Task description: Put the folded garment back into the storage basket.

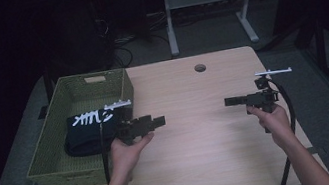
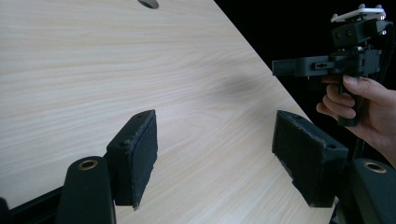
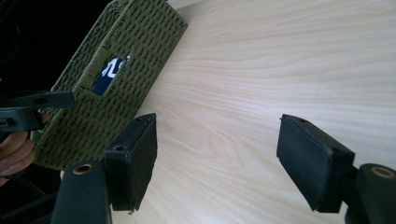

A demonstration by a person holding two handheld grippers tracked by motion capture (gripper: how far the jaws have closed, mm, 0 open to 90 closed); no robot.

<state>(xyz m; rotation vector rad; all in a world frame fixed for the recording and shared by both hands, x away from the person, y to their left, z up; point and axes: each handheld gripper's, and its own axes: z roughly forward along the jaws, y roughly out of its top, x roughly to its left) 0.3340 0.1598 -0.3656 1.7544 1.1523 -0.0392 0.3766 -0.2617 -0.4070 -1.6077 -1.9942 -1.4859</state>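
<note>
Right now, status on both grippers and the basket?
Left gripper open, empty, beside green woven basket. Right gripper open, empty, over bare wooden table. Folded black cloth with white print in basket. Nothing in the way.

A light wooden table (image 1: 199, 132) carries a green woven basket (image 1: 55, 151).

Dark garment (image 1: 89, 130) half behind basket wall (image 1: 90, 173)

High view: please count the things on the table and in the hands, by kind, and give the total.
Green woven basket: 1
Folded black cloth with white print, lying in the basket: 1
Hand-held grippers, the left gripper and the right gripper, both with open jaws and nothing between them: 2
Total: 4
</note>
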